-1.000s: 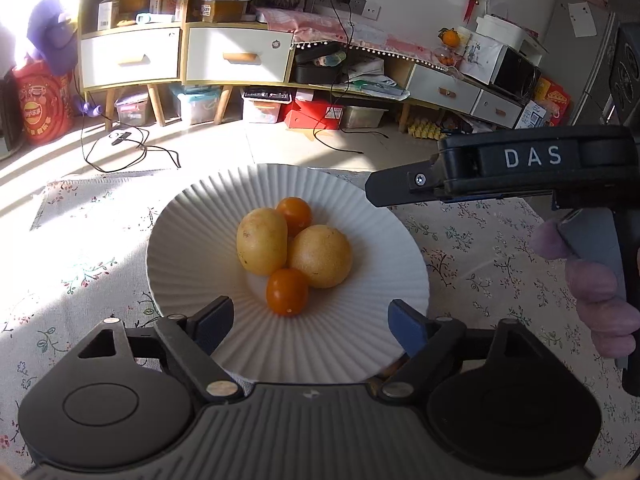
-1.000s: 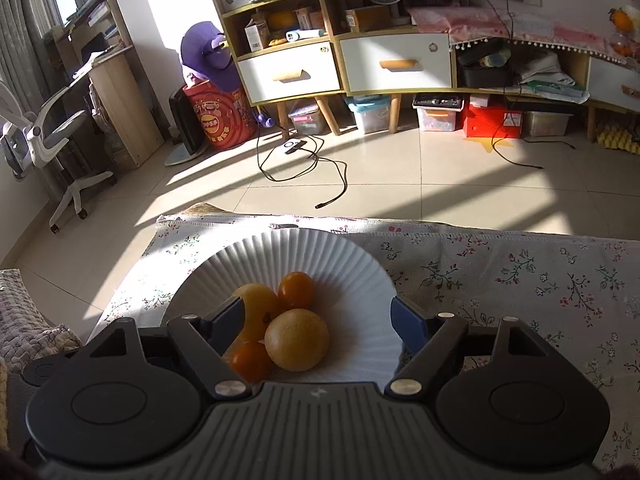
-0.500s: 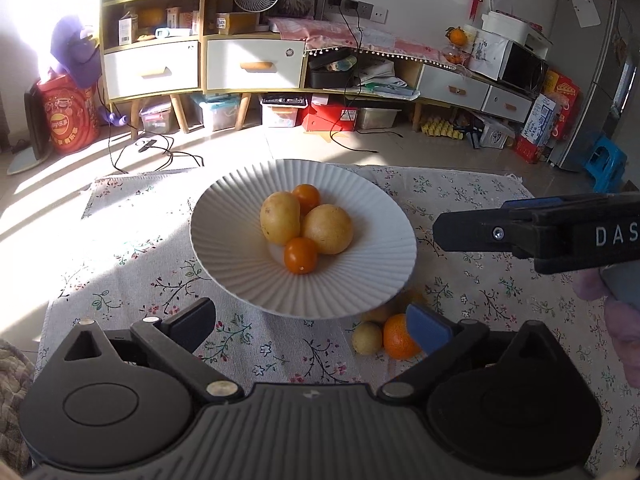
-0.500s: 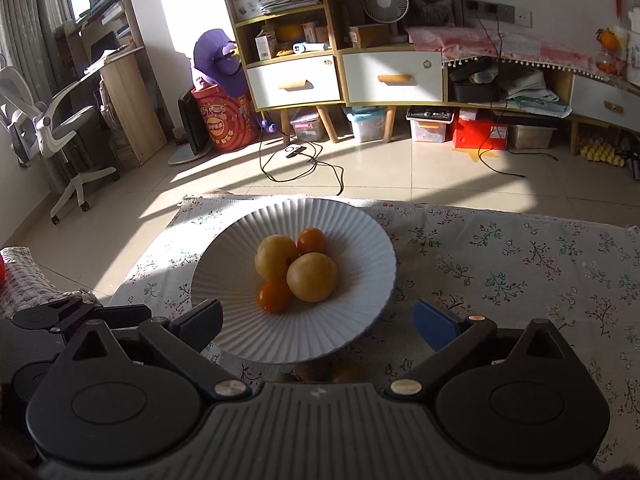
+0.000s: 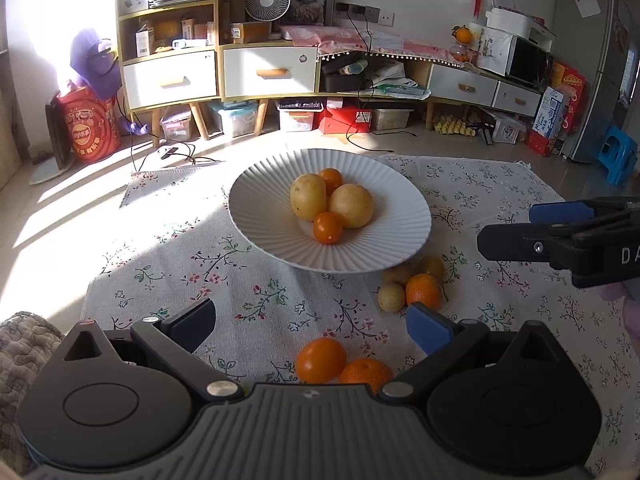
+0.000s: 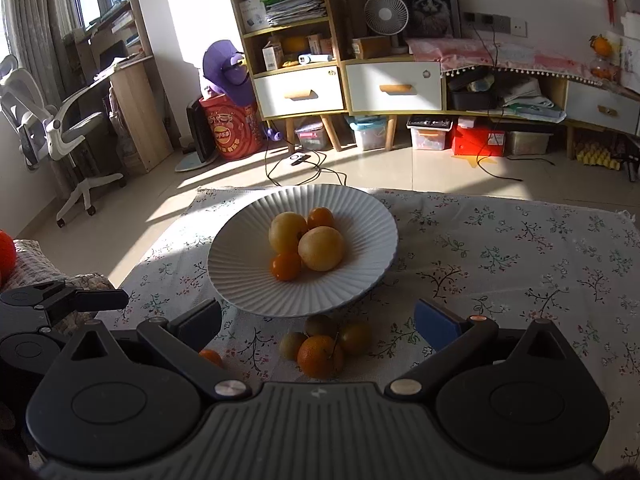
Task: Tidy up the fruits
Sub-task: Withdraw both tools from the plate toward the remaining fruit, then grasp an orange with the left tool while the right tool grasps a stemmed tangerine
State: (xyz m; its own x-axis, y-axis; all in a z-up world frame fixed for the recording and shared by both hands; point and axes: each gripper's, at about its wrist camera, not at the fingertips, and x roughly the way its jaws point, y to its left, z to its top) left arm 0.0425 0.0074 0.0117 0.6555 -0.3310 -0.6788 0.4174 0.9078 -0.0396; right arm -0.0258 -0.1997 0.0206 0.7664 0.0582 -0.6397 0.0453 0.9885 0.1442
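Note:
A white ribbed plate stands on the flowered cloth and holds two yellow fruits and two small oranges. Loose fruit lies on the cloth in front of it: a cluster of small yellow and orange ones and two oranges right before my left gripper. That gripper is open and empty. My right gripper is open too, just behind the cluster, with nothing between its pads.
The flowered cloth covers a low table, with a quilted cushion at its left edge. Beyond the table are a tiled floor with cables, shelves with drawers and an office chair.
Both grippers have drawn back from the plate, and their jaws have spread wider. The loose fruit on the cloth has come into view in front of them.

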